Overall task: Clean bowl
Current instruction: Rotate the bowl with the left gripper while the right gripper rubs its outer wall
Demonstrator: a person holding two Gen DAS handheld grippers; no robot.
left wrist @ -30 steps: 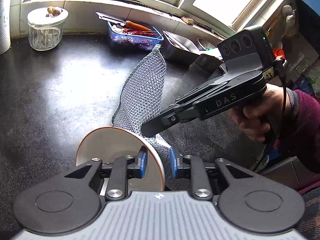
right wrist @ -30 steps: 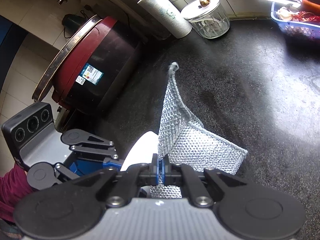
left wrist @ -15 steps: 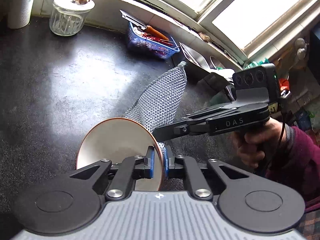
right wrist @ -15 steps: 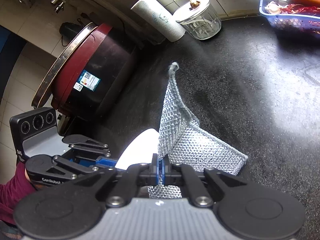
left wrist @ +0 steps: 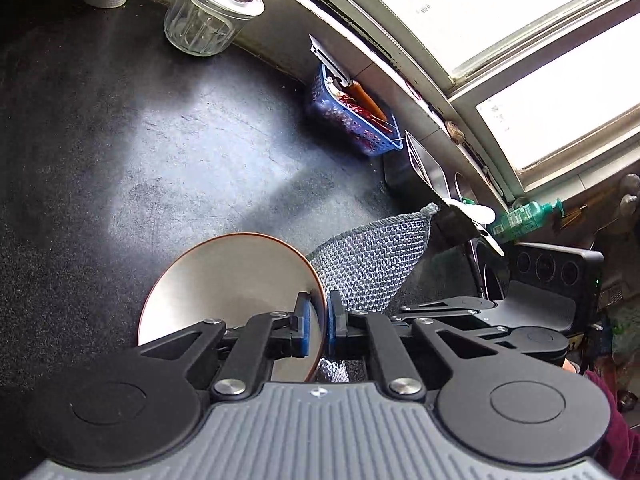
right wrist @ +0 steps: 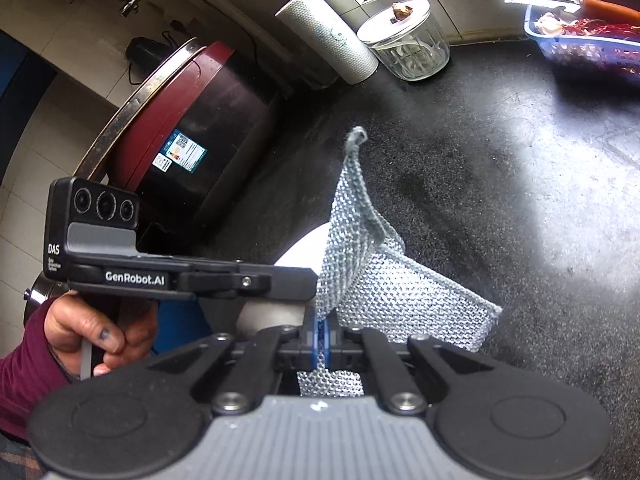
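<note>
The left hand-held gripper has just closed on the rim of the bowl, where a second ago its jaws stood open around it, and the view has rolled; the bowl now sits tilted, clamped over the dark worktop. The right hand-held gripper stays pinched on the mesh scrubbing cloth, just beside the bowl, so wiping can likely begin. Behind: a glass jar, blue basket, bright window
</note>
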